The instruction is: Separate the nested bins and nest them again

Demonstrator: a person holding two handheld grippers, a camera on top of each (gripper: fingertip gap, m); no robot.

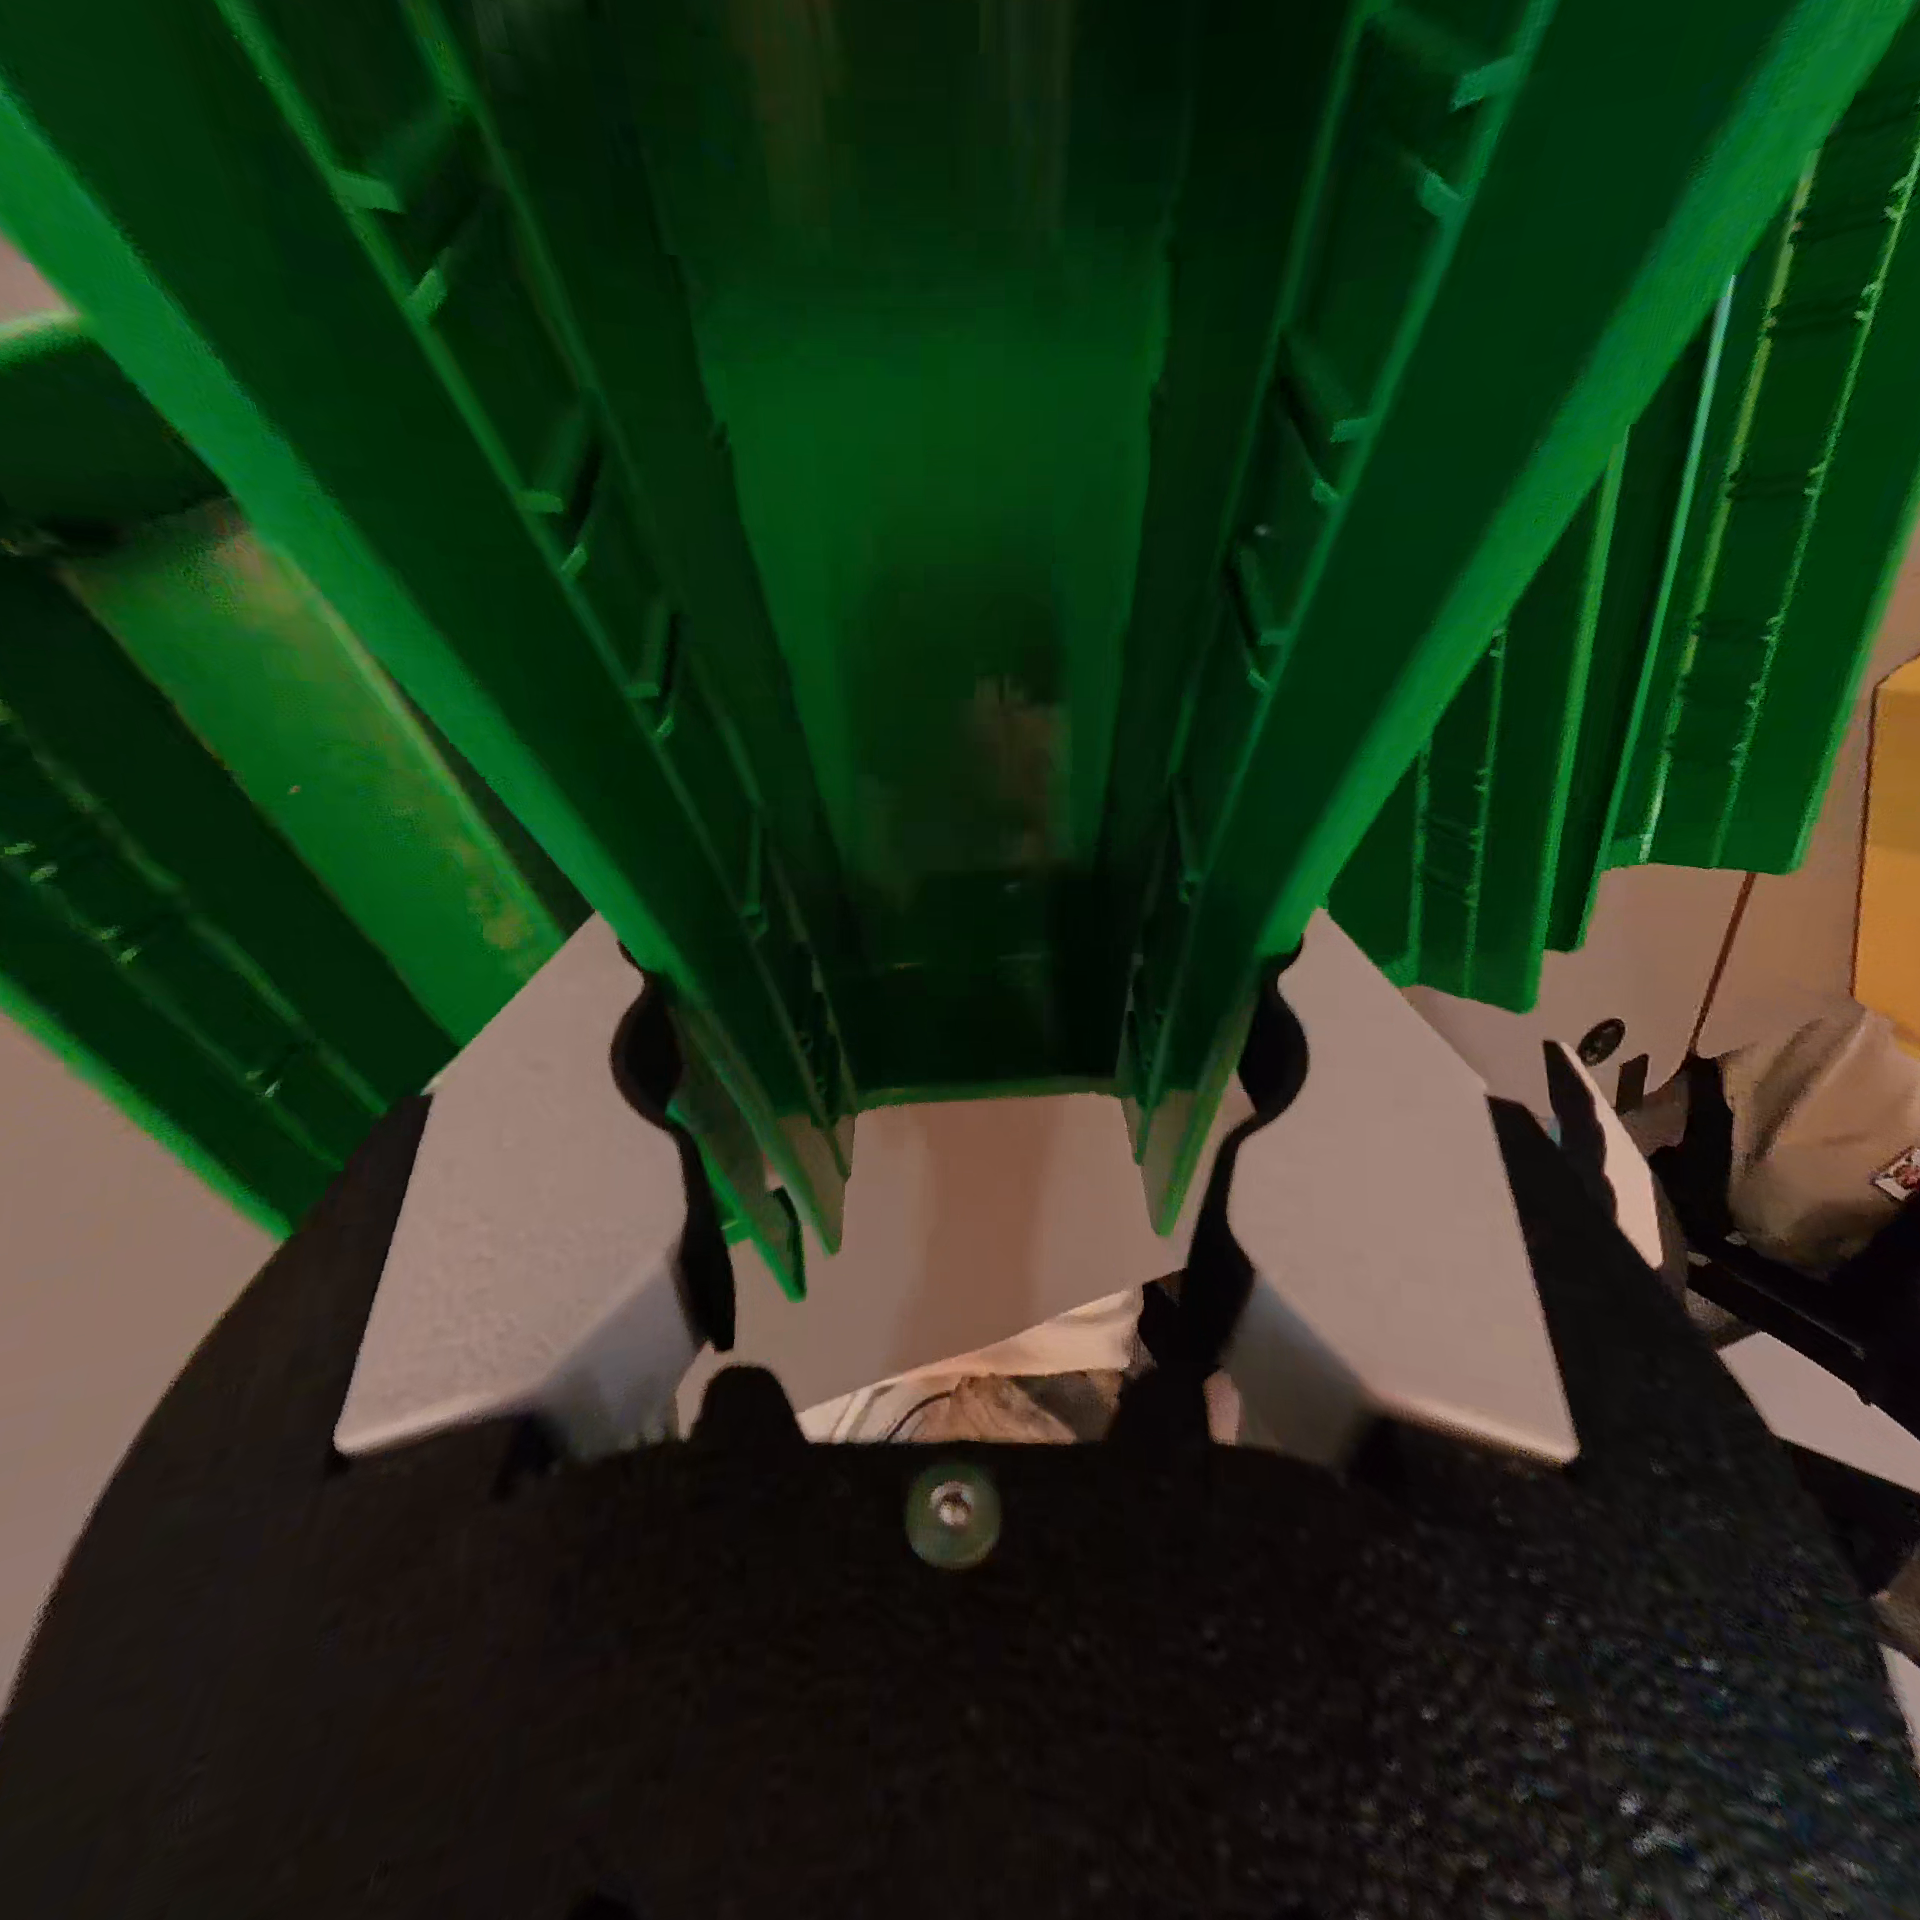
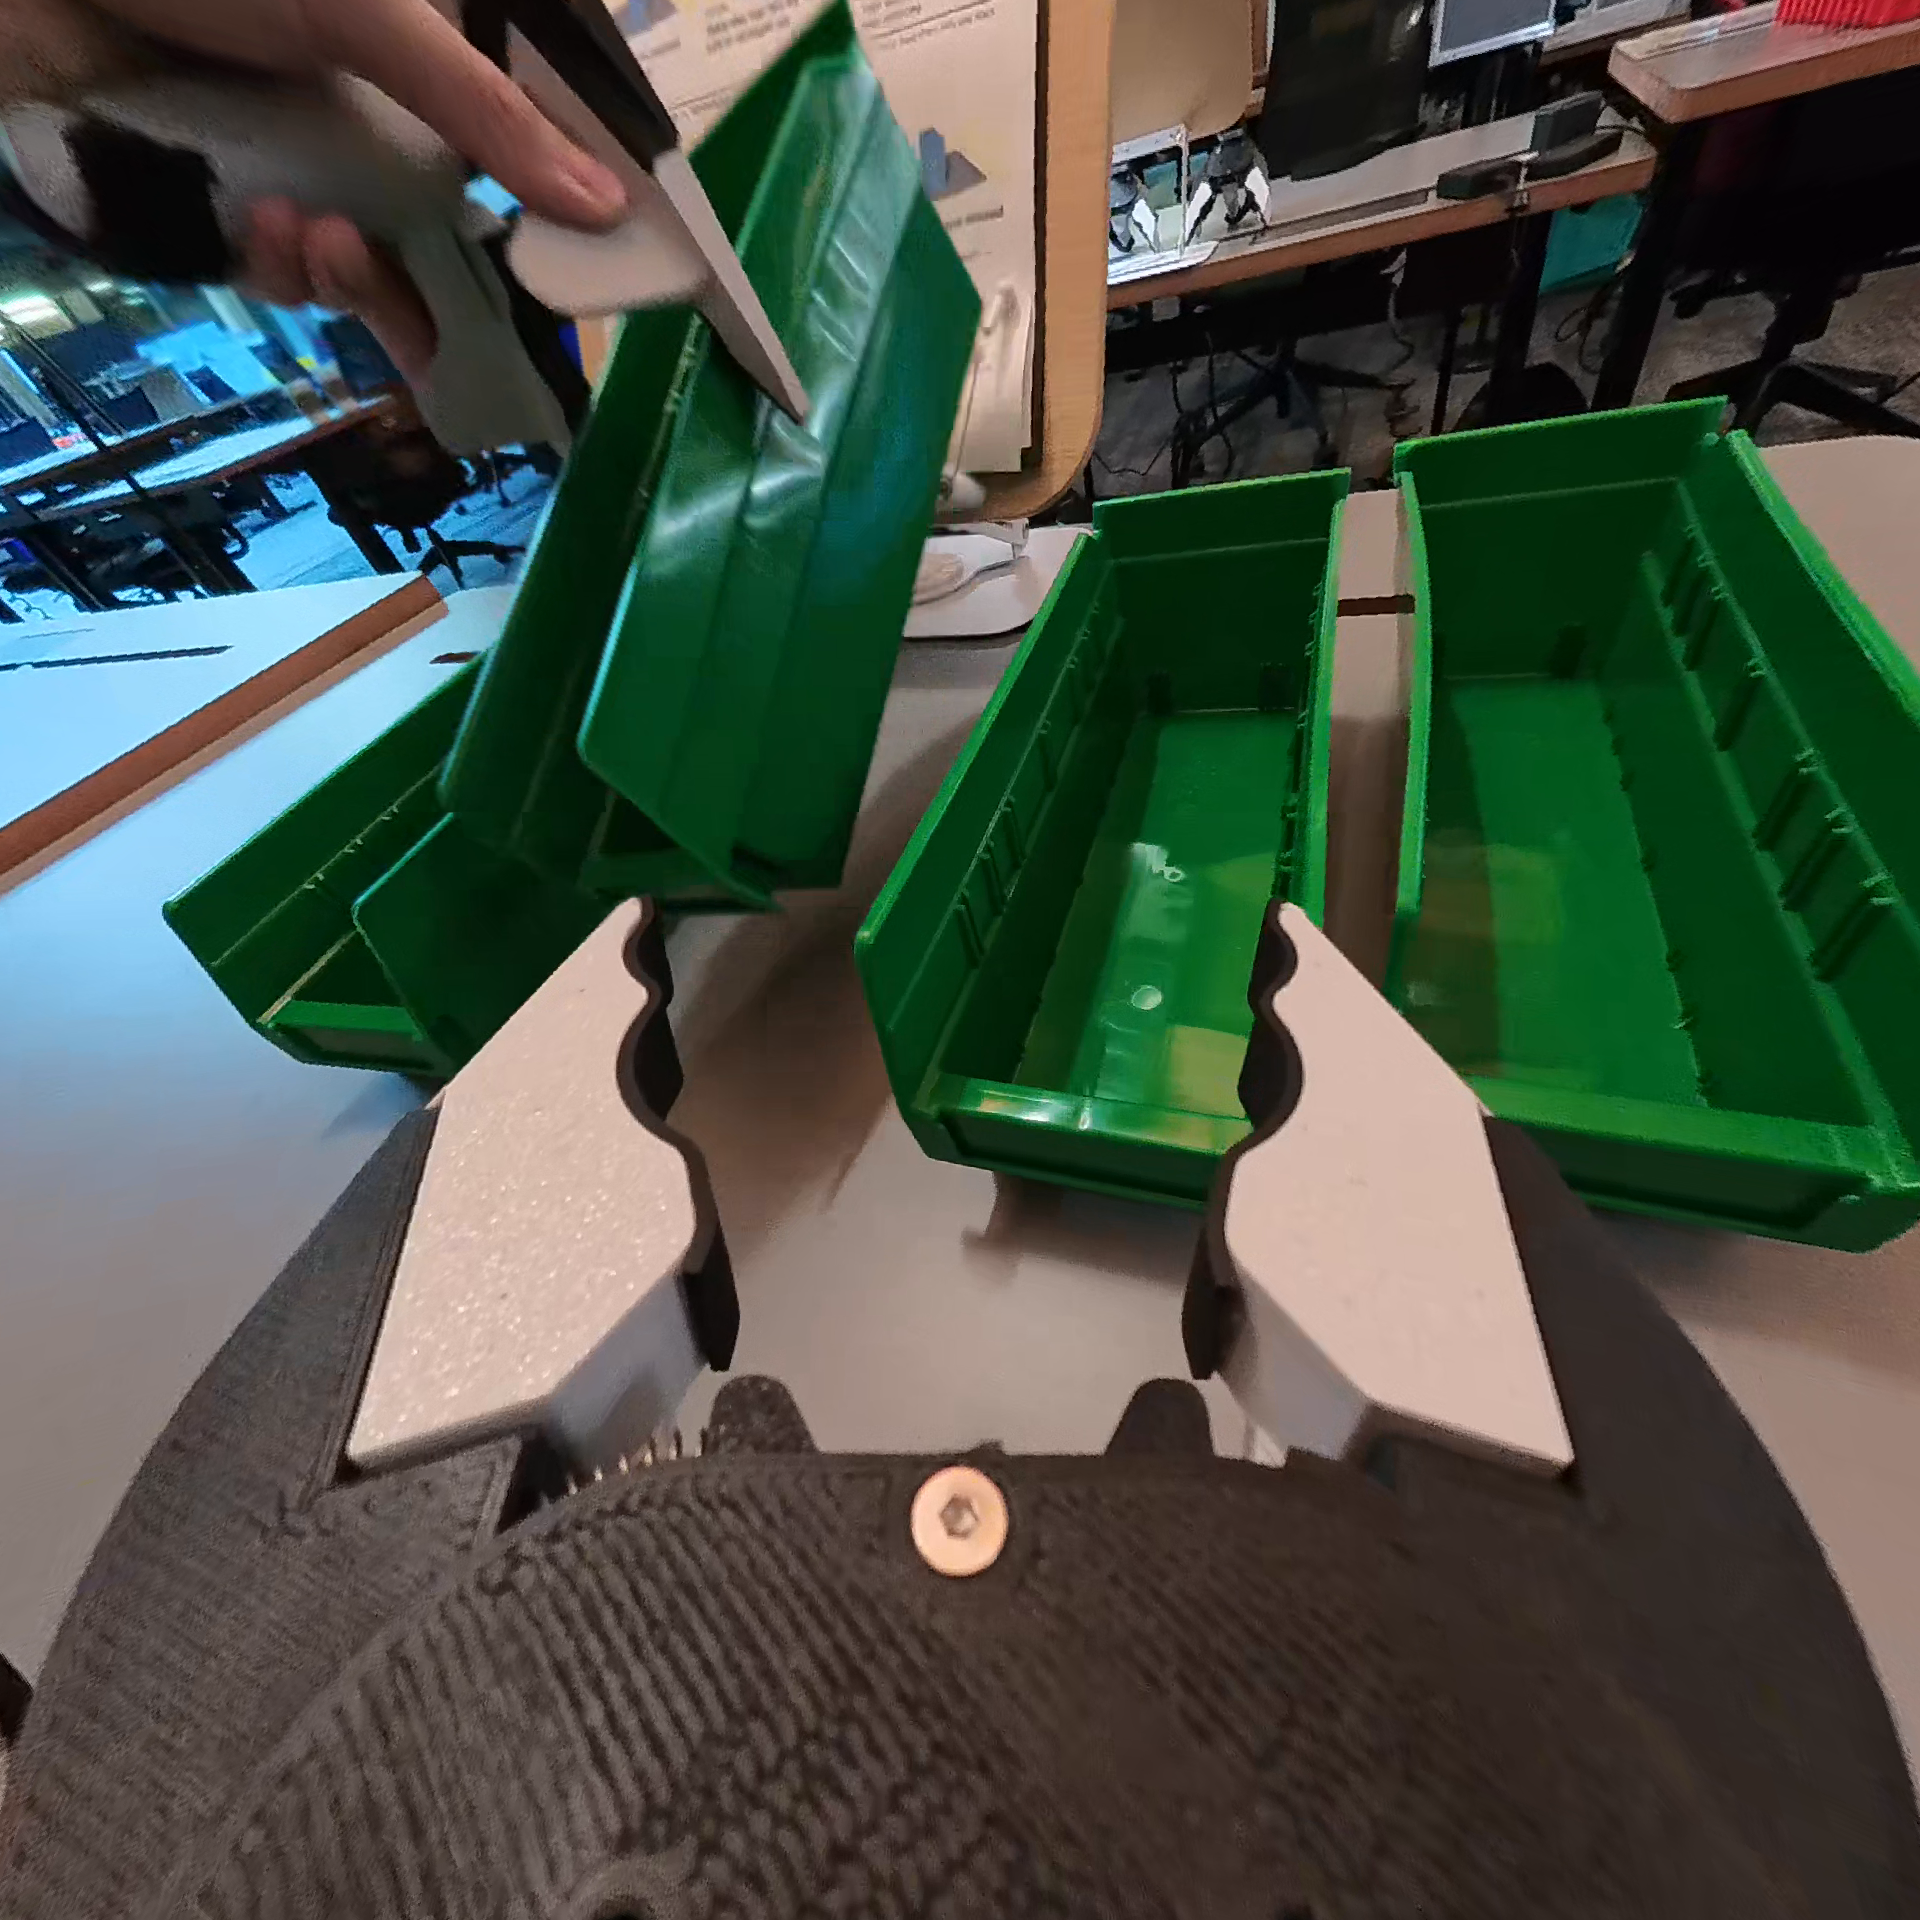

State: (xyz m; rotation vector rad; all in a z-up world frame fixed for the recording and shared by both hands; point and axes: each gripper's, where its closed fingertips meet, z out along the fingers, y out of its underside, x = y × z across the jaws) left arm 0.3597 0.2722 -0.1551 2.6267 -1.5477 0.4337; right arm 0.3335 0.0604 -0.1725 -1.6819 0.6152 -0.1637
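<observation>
My left gripper (image 1: 961, 1039) is shut on a green bin (image 1: 935, 520), its fingers clamping the bin's ribbed sides. In the right wrist view this bin (image 2: 779, 571) is lifted and steeply tilted, underside toward the camera. A hand holds the left gripper (image 2: 727, 301) at the bin's top. The bin's lower end dips toward another green bin (image 2: 312, 935) lying on the table at the left. Two more empty green bins stand upright, one in the middle (image 2: 987, 831) and one on the right (image 2: 1662, 831). My right gripper (image 2: 963, 935) is open and empty, just in front of the middle bin.
The grey table (image 2: 935, 1299) carries all the bins. A wooden chair back (image 2: 1070, 312) stands behind it, with desks and equipment farther back. A second table (image 2: 156, 675) adjoins on the left. A yellow object (image 1: 1891, 831) shows at the right edge of the left wrist view.
</observation>
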